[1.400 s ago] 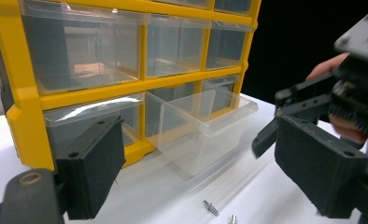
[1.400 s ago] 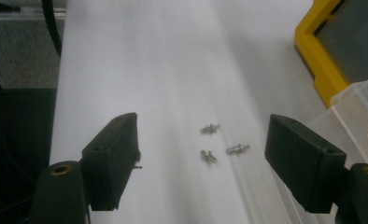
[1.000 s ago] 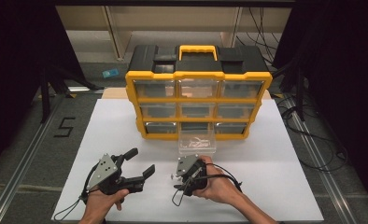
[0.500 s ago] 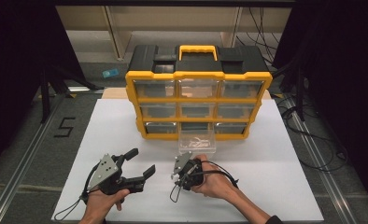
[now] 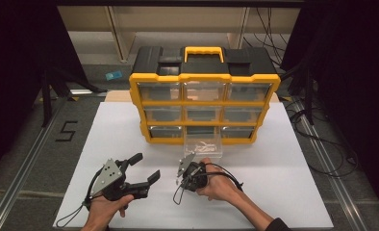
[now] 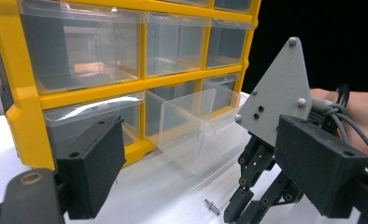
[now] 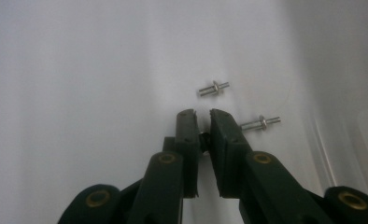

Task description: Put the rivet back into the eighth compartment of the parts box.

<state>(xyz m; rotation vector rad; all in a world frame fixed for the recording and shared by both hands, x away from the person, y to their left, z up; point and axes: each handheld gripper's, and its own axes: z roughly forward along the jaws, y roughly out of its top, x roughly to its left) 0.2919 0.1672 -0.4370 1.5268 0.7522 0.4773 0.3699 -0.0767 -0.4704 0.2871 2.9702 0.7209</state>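
Black two-jaw grippers (image 5: 144, 168) carry grey three-cornered plates (image 6: 278, 93) (screw-studded), brass pivots and dark cables.

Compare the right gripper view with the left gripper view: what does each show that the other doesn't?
Right gripper view: the right gripper close up, its jaws having just been closing, apparently pinching a small part; two screws lie beyond it. Left gripper view: the yellow organizer, its pulled-out clear drawer and the person's hand. Both: the right gripper, the white table and at least one of the screws.
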